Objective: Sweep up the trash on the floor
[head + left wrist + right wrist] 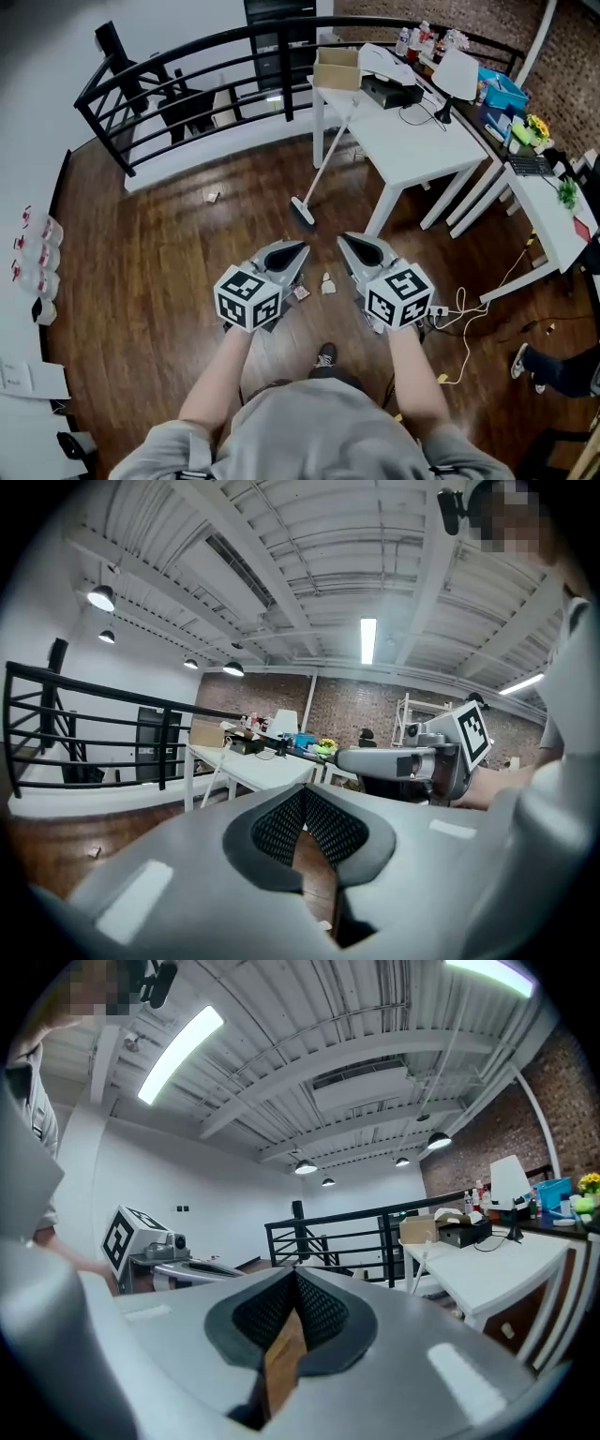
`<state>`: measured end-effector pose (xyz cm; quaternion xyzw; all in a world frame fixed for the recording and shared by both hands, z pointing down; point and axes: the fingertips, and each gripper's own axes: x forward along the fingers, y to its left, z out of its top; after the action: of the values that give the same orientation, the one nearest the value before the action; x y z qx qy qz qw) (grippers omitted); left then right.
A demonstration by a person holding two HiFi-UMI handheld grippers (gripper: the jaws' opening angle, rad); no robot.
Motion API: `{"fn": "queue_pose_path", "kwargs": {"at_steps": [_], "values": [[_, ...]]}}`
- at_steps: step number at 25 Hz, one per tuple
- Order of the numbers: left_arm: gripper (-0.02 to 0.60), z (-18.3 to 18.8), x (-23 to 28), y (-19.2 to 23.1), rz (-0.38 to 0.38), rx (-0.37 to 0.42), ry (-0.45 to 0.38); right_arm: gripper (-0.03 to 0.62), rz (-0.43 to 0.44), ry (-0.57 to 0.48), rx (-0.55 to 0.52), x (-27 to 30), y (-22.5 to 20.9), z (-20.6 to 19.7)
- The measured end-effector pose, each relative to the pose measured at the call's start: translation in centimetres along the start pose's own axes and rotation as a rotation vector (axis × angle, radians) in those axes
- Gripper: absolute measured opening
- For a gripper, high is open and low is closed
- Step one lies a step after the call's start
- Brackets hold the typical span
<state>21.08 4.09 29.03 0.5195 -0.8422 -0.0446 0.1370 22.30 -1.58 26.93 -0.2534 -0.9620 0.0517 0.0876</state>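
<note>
Trash [328, 284]: small crumpled white scrap on the wood floor [169, 281], below and between the left gripper [300, 250] and the right gripper [343, 240]. One reddish scrap [300, 292] lies just beside it, under the left gripper's inner side. One pale scrap [213, 197] lies well ahead and to the left of the left gripper. All three are too small to read any print.

Only clear markings: black-and-white square codes on each marker cube [247, 298]. Red-labelled bottles [37, 253] far left of the left gripper, text unreadable.

Broom [323, 155]: pale handle, dark head. The head sits on the floor just ahead of both gripper tips. Long axis runs from there up and away to the right, handle leaning on the white table [412, 141] near the cardboard box [337, 68].

Left gripper: jaws closed, pads together, nothing in them. Right gripper: same, closed and empty. Both are side by side, tips toward the broom head.
</note>
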Motion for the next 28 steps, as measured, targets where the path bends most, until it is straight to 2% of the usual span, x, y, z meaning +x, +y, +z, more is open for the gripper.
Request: {"fn": "queue_pose_path", "kwargs": {"at_steps": [6,11,19,23,28], "values": [[0.006,1.7,4.1,3.8,0.043,0.008,0.001,0.002,0.061,-0.004,-0.007,4.7,-4.0,1.2],[0.006,3.0,6.9,8.0,0.043,0.013,-0.002,0.002,0.052,-0.007,-0.012,9.2,-7.2,2.4],[0.006,4.0,11.1,18.5,-0.012,0.011,0.001,0.002,-0.034,0.022,-0.040,18.6,-11.6,3.9],[0.006,5.6,12.4,23.2,-0.069,-0.006,0.005,0.002,-0.110,0.023,-0.032,23.0,-13.4,5.5],[0.006,6.0,14.3,27.9,-0.116,0.013,0.025,0.002,-0.194,0.026,-0.006,27.0,-15.4,5.8]]}}
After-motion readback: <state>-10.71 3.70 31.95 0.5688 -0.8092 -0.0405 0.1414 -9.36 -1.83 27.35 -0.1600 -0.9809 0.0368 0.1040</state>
